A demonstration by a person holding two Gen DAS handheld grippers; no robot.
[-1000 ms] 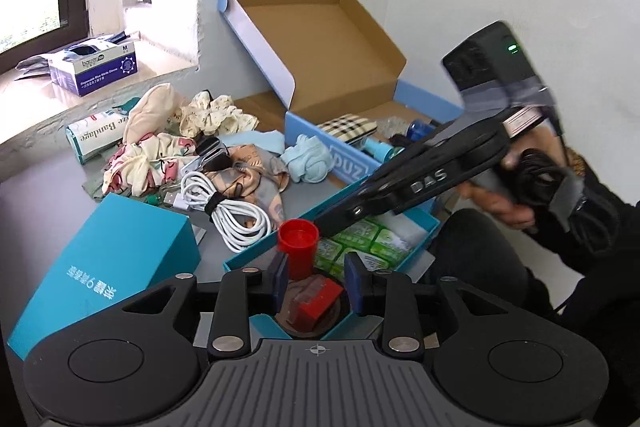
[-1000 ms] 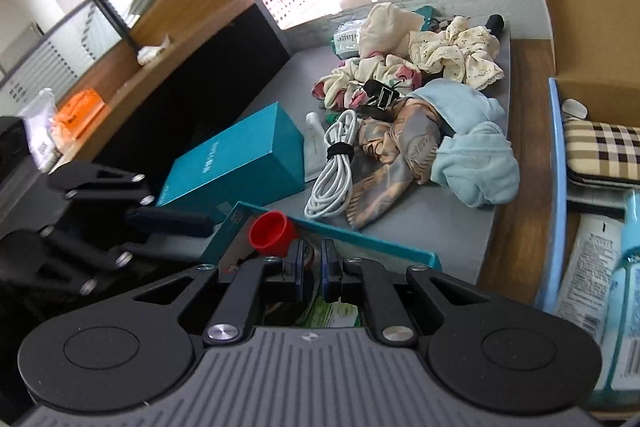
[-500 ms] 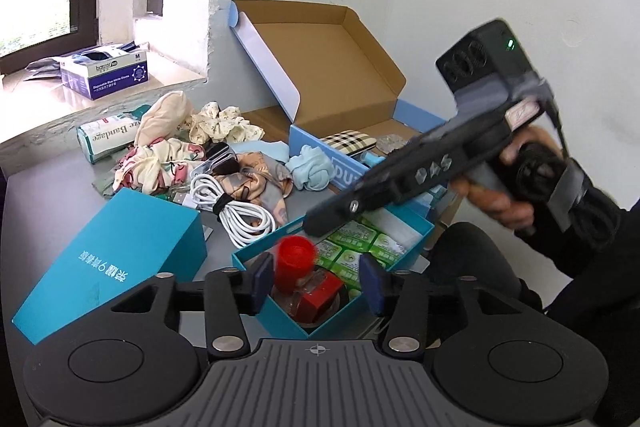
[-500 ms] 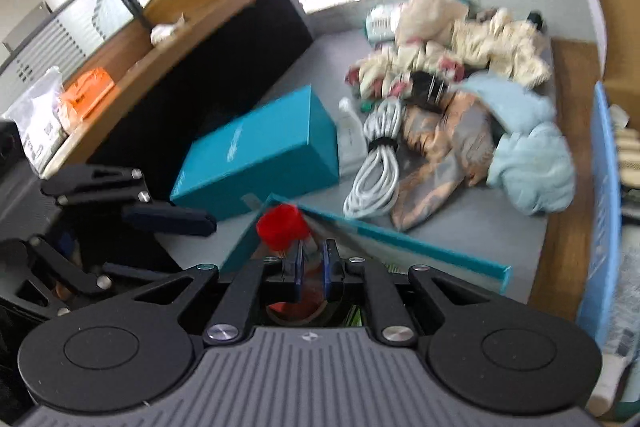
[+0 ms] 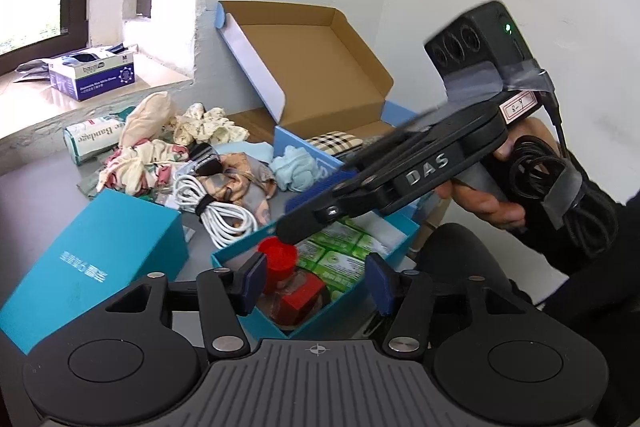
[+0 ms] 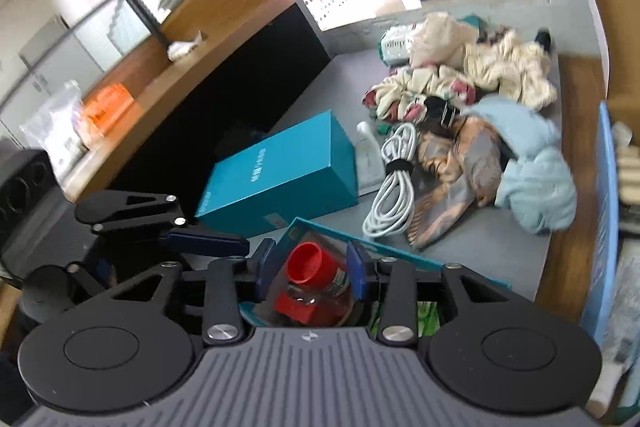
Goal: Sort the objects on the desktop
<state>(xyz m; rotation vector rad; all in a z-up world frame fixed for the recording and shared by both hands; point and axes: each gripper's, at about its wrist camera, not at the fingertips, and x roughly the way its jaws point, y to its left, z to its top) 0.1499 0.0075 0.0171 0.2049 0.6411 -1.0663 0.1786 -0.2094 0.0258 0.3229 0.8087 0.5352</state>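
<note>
My left claw and right claw are both opening, pads clear of the red-capped clear plastic bottle lying between them inside the shallow teal cardboard tray, apparently deposited there for sorting.

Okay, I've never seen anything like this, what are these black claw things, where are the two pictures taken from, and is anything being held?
These are two hand-held grippers, each with a camera that looks forward along its two fingers. No robot arm: a person's hand grips the handle.

The left picture looks past the left gripper; the right gripper crosses that view. The right picture looks past the right gripper.

Below both sits a small teal tray holding a red-capped bottle and green packets. On the grey desk lie a teal box, a white cable, scrunched fabrics and an open cardboard box.

Both grippers' jaws are opening. The bottle sits between them, but neither grips it.
</note>
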